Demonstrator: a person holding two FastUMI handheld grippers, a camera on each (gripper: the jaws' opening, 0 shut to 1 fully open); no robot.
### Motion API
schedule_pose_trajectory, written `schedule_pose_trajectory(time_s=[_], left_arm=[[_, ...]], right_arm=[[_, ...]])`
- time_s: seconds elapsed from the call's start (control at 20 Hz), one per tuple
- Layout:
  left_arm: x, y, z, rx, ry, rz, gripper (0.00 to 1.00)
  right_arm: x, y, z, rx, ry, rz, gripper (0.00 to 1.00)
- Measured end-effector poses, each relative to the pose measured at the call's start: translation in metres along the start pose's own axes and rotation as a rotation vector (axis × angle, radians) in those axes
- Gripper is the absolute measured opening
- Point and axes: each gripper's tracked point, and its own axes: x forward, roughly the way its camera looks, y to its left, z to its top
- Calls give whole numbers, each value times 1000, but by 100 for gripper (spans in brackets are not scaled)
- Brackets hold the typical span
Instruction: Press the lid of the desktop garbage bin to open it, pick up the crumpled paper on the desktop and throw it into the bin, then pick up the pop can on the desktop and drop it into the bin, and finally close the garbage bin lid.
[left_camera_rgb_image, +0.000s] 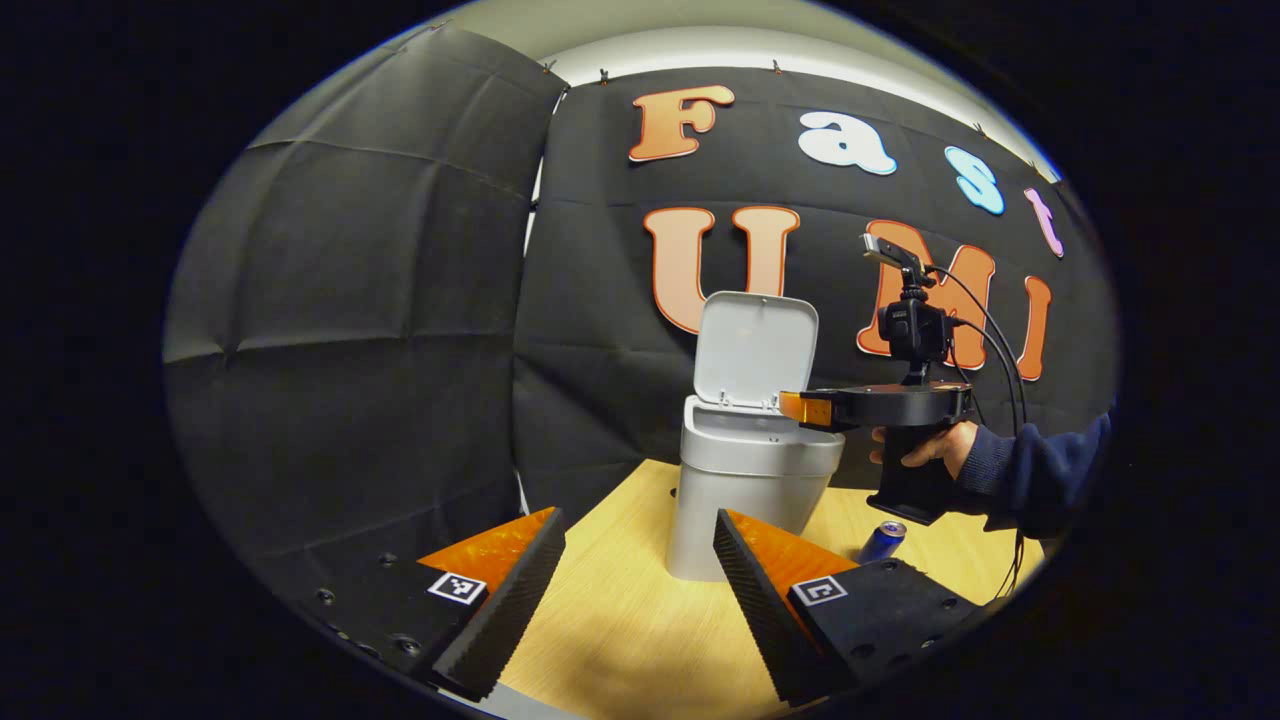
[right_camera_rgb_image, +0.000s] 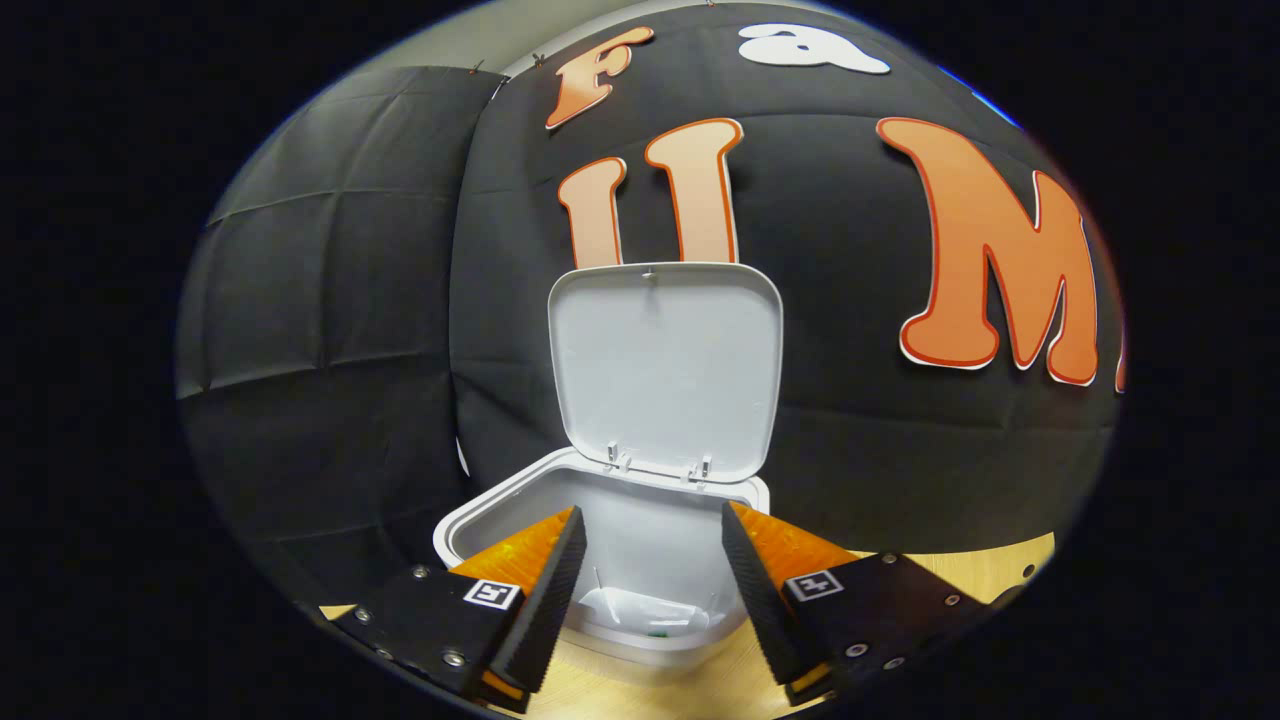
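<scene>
Left gripper view: bin on the table, lid upright; can lying right of the bin. Right gripper held level over the bin mouth by a hand.

Right gripper view: bin interior. Its fingers spread, empty. Left gripper spread, empty, low before the bin.

We're inside a staged recording booth here, not anyone's home: black cloth hangs as the wall on the back and side, creased in squares and clipped along its top edge, with a pale wall showing above it. Down below sits a light wooden desktop carrying a small grey garbage bin and a blue pop can. Over on the right, a sleeved hand grips a handheld rig topped with a small camera and trailing cables, lab-style data capture.
</scene>
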Motion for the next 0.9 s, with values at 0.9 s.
schedule_pose_trajectory(time_s=[0.9], left_arm=[[89, -305, -86, 126, 143, -524, 95]], right_arm=[[-254, -237, -60, 97, -51, -463, 94]])
